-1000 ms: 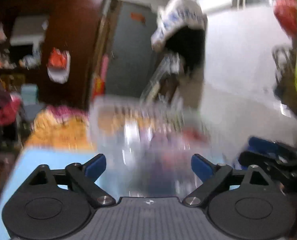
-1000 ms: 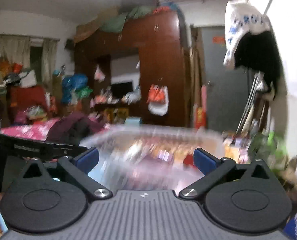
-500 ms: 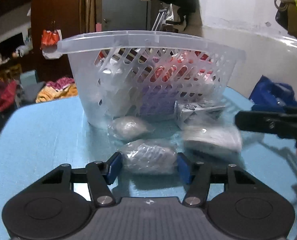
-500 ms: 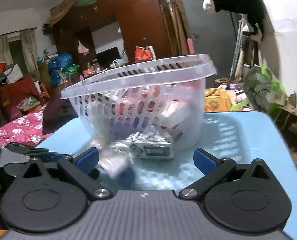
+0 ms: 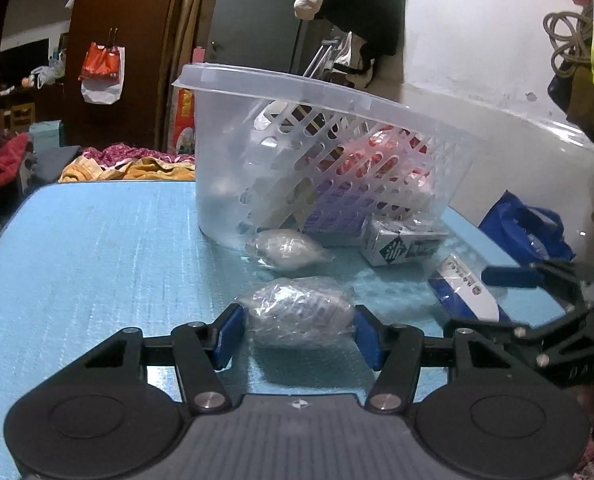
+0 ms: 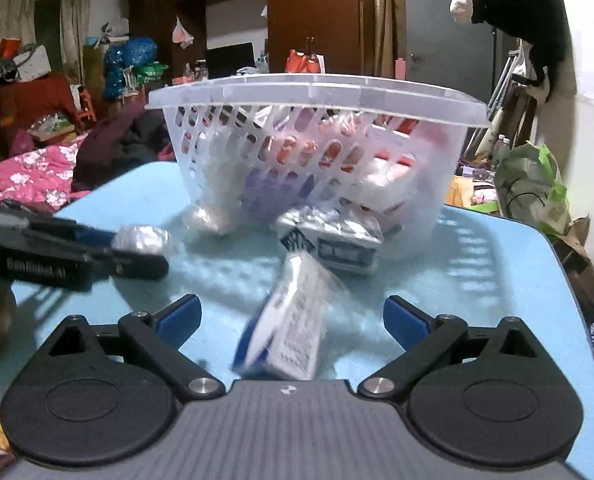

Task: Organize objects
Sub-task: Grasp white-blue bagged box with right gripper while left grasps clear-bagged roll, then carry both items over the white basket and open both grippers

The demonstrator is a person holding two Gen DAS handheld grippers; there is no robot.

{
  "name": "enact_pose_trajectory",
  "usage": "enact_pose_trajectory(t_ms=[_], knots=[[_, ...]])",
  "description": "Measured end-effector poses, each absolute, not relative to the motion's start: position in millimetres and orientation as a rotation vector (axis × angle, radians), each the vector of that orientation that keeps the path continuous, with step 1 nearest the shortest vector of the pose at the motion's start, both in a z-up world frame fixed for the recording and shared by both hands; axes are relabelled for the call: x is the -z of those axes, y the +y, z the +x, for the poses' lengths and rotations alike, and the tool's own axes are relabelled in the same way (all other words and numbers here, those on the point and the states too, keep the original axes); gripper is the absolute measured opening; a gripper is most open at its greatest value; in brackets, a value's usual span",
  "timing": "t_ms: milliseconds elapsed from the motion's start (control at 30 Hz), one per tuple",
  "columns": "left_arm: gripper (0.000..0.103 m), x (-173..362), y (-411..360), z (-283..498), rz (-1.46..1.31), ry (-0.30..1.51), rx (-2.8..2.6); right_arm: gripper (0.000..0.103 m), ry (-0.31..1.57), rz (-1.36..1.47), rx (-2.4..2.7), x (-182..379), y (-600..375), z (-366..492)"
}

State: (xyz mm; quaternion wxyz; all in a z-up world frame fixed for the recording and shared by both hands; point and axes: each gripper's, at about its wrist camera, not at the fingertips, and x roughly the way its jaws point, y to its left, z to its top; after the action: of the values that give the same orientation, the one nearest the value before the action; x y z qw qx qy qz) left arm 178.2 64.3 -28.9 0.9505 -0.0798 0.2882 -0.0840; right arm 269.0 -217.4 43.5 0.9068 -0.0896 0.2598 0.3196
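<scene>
A clear slotted basket (image 5: 325, 152) (image 6: 313, 92) holding several packets stands on the blue table (image 5: 97, 240). In front of it lie a plastic-wrapped bundle (image 5: 285, 248), a small black-patterned box (image 5: 401, 240) (image 6: 333, 244) and a white and blue packet (image 5: 463, 288) (image 6: 293, 320). My left gripper (image 5: 299, 336) is shut on another wrapped bundle (image 5: 299, 312) (image 6: 139, 238), its pads pressing both sides. My right gripper (image 6: 291, 316) straddles the white and blue packet. Its jaws are closing, and the pads stand clear of the packet.
A blue bag (image 5: 525, 228) sits past the table's right edge below the white wall. A green bag (image 6: 533, 188) stands beyond the far right corner. Bare blue table (image 6: 497, 260) stretches left and right of the basket. The room behind is cluttered.
Both grippers have come down to the tabletop. The left jaws closed on the wrapped bundle and stayed so. The white and blue packet now lies between the right jaws, which have narrowed slightly.
</scene>
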Motion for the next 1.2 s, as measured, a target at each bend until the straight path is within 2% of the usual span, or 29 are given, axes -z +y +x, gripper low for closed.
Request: enact_pose_trajectory(t_ms=[33,67,100,167,867,967,1067,1133,1200], knots=[[0.063,29.0,64.1,177.9,-0.165,0.586,0.173,0.093,0.540,-0.194,-0.662,-41.4,-218.6,267.9],[0.063,29.1,63.7,177.7,-0.164,0.585,0.175,0.077,0.547,-0.203,-0.664,-39.0,-218.1,268.1],[0.063,29.1,63.6,176.9,-0.161,0.585,0.179,0.056,0.560,-0.203,-0.666,-36.9,-216.7,269.1],[0.063,29.5,62.7,177.5,-0.160,0.583,0.183,0.047,0.564,-0.185,-0.687,-36.0,-217.7,271.6],[0.063,26.0,69.4,158.8,-0.165,0.457,0.198,0.046,0.398,-0.020,-0.768,-41.5,-246.5,266.2],[0.062,20.6,69.9,145.4,-0.160,0.366,0.208,0.046,0.361,0.006,-0.792,-42.8,-252.1,263.2],[0.062,-1.8,73.0,134.6,-0.229,0.279,0.249,0.046,0.298,0.060,-0.856,-53.4,-261.4,257.4],[0.062,-31.5,68.5,134.5,-0.217,0.203,0.248,0.046,0.227,0.116,-0.906,-79.6,-266.1,256.7],[0.062,-69.2,61.1,148.6,-0.179,0.170,0.225,0.046,0.151,0.058,-0.864,-119.3,-256.9,261.6]])
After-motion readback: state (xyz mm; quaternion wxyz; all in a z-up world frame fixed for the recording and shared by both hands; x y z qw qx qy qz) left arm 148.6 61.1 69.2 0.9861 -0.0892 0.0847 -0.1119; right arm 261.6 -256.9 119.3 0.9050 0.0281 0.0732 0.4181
